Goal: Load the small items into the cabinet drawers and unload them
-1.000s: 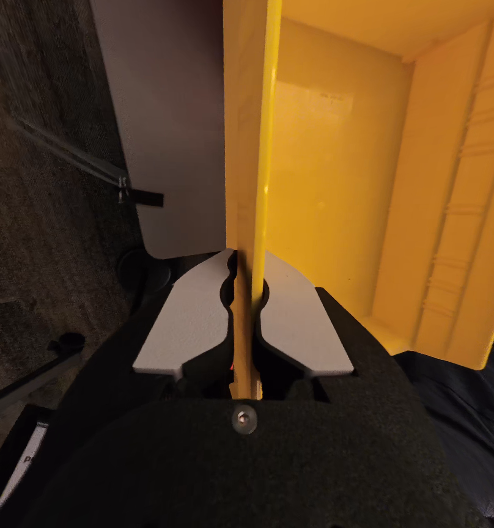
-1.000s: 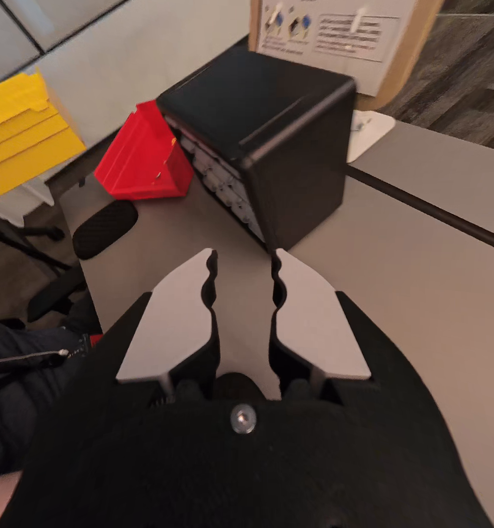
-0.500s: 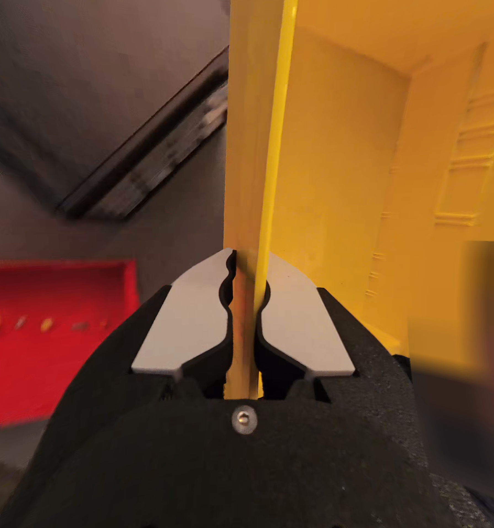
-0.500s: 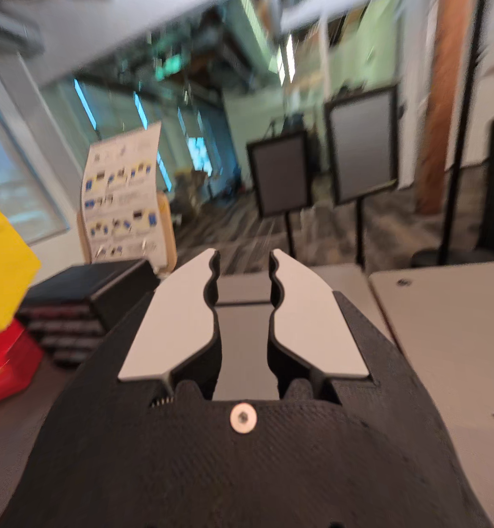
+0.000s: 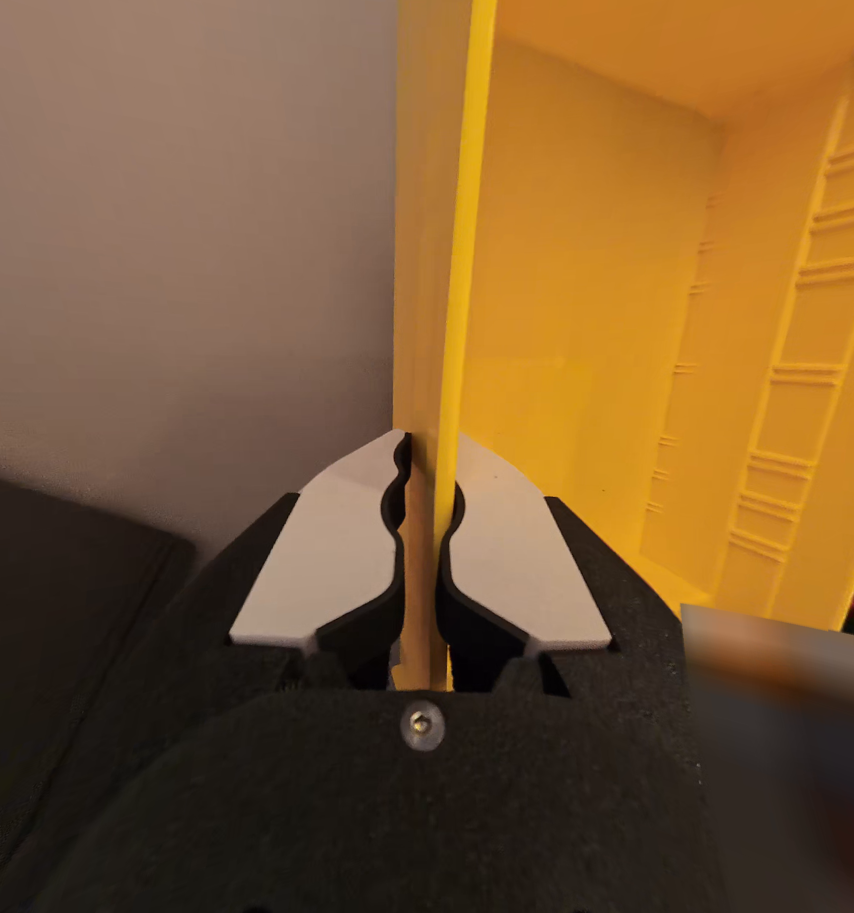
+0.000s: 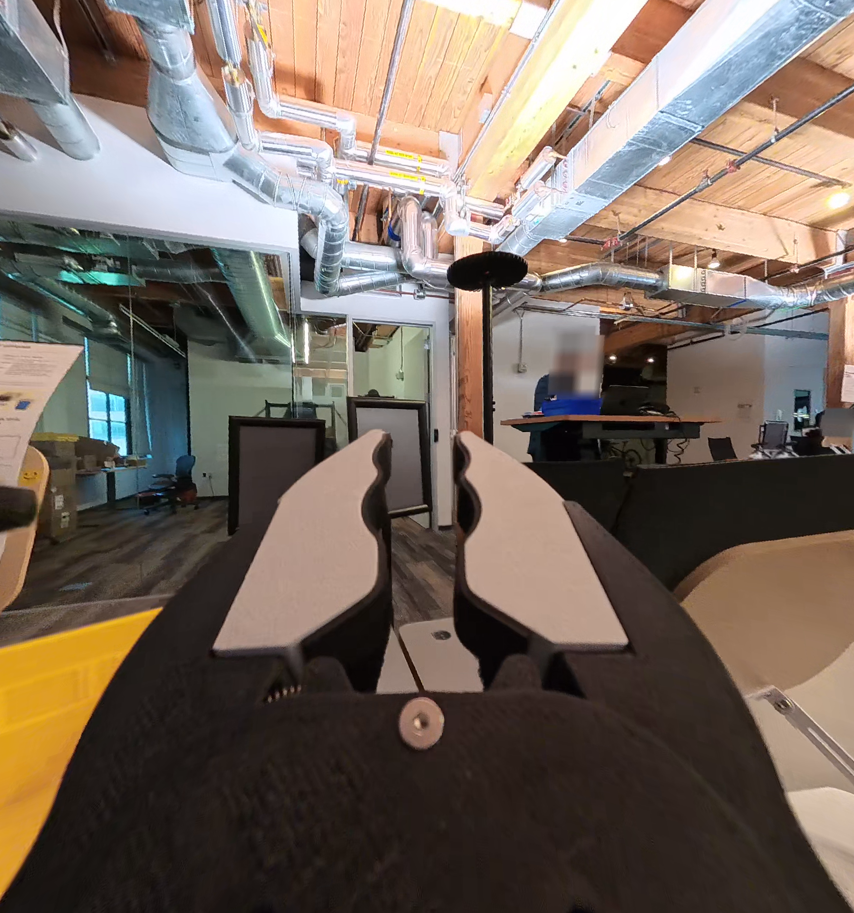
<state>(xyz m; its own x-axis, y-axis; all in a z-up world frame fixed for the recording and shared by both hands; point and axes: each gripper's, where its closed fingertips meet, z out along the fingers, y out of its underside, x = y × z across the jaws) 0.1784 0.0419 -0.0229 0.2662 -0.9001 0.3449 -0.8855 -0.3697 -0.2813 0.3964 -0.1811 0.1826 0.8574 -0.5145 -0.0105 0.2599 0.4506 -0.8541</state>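
Observation:
My left gripper (image 5: 429,444) is shut on the side wall of a yellow plastic bin (image 5: 588,296). The bin's open inside faces the camera on the right and looks empty as far as I can see. My right gripper (image 6: 421,444) is open and empty, raised and pointing across the room toward the ceiling. A corner of the yellow bin (image 6: 44,716) shows at the lower left of the right wrist view. The black cabinet, the red bin and the small items are out of view now.
A grey table surface (image 5: 168,247) lies left of the bin, with a dark flat thing (image 5: 44,617) at lower left. The right wrist view shows a white table end (image 6: 435,657), a printed sheet on a board (image 6: 0,469), dark partitions (image 6: 736,499) and a person (image 6: 563,420) at a far desk. The tips of one gripper are about 35 cm away from the tips of the other.
The right gripper has swung up from the cabinet and table to face the room and ceiling. The left gripper has carried the yellow bin from over the floor, past the red bin, to over the table.

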